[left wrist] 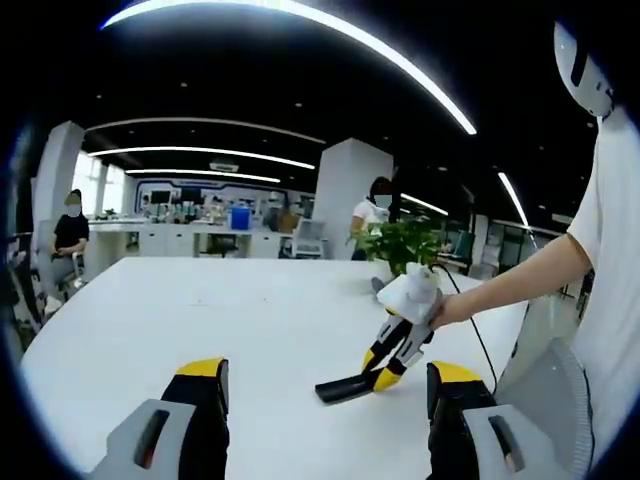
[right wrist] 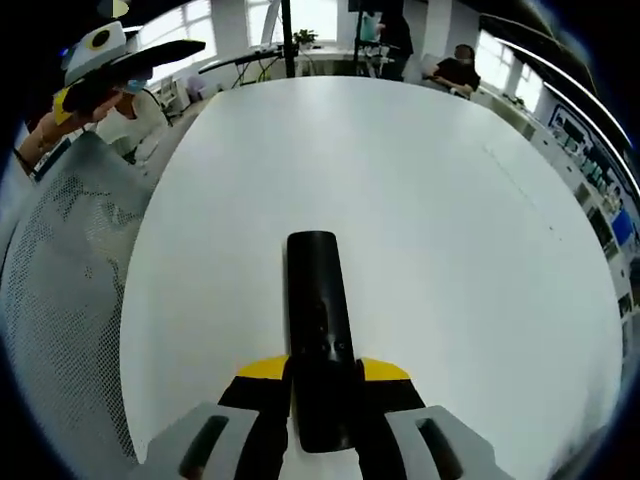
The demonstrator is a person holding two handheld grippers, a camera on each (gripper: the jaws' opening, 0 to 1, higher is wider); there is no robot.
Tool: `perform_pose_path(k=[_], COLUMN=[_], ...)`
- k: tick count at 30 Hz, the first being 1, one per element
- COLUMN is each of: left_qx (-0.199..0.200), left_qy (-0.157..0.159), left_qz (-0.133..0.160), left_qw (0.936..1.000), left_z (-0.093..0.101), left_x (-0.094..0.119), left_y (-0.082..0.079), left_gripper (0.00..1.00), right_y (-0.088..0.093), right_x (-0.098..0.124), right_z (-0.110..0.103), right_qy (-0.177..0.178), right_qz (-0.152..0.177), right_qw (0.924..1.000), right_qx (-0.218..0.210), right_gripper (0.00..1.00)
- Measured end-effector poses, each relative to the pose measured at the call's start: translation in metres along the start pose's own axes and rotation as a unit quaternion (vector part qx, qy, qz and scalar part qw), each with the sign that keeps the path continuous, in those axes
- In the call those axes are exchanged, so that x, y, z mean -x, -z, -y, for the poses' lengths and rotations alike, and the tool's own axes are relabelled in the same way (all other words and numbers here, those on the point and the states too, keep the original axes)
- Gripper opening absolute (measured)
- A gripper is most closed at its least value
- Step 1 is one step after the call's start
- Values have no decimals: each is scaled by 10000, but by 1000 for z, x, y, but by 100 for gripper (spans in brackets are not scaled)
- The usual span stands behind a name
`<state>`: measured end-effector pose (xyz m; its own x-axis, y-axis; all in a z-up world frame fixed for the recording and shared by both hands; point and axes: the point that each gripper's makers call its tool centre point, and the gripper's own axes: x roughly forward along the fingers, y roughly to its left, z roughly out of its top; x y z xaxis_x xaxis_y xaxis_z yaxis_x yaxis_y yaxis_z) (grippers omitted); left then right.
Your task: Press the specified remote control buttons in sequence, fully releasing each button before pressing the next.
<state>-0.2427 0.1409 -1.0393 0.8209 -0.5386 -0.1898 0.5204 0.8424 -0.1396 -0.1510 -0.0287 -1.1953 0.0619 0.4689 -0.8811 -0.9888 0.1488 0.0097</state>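
Gripping the remote (right wrist: 320, 340) lengthwise between our right tongs (right wrist: 322, 385), pointing away over the tabletop (right wrist: 430, 200), while our left tongs (left wrist: 328, 400) hang open, empty, apart

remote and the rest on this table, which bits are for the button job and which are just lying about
For the job:
- black remote, clamped by the right gripper
- left gripper, fingers apart and empty

Just lying about:
- potted plant
- mesh chair back
- white table, its bare top
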Motion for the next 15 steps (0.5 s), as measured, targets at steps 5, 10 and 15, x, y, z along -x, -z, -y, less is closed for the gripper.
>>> perform_pose_path(k=[5,10,15], left_qx=[28,45,22], left_qy=[12,6,21], left_qz=[-17,-7,-57], left_qw=[10000,10000,10000], left_z=[7,11,16], left_x=[-1,-1,-3], left_y=[-1,-3,-4], left_gripper=[84,84,84], right_y=[-3,-3,-2], right_x=[-1,-1,-1], right_z=[14,23,36], right_qy=[20,-20,-43], right_qz=[-65,-123,-312], right_qw=[10000,9999,9993], right_qx=[-20,19,181], right_gripper=[22,22,22])
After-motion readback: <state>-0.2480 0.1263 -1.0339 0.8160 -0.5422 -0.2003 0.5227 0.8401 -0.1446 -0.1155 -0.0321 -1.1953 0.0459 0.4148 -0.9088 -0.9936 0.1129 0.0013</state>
